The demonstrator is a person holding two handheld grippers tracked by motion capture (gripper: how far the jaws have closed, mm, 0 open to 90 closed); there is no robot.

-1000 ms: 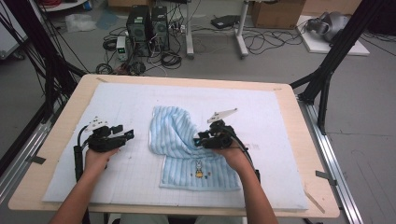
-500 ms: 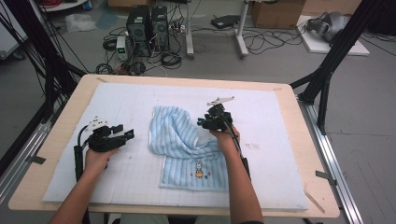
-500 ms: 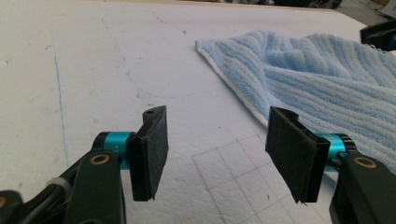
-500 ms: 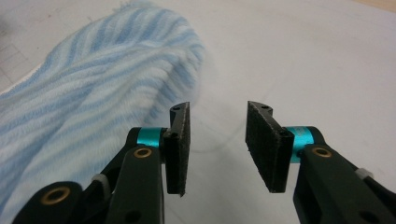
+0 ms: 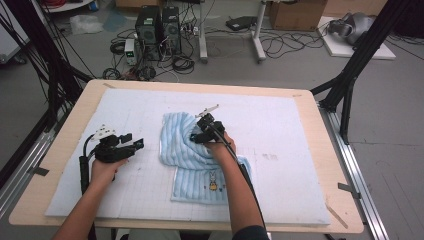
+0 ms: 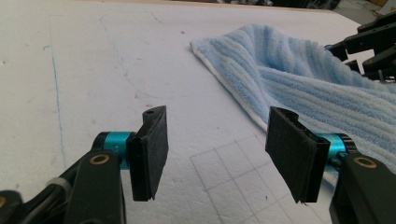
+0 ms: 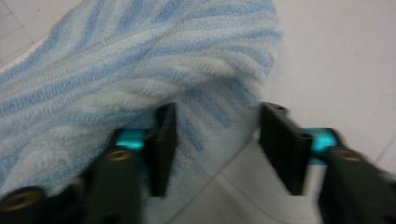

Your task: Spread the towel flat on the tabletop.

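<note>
At the near edge, a person's two forearms reach over a white mat. The left gripper rests on the mat with jaws wide apart and empty, unmoved. Farther in, the right gripper has travelled forward across the blue striped towel and now has its jaws parted, so the towel's carried edge looks released, one fold seemingly done.

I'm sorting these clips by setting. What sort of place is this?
Probably a lab or workshop rig, not a home: a wooden table under a white gridded mat, black frame struts, and computer towers with loose cables on the floor.
</note>
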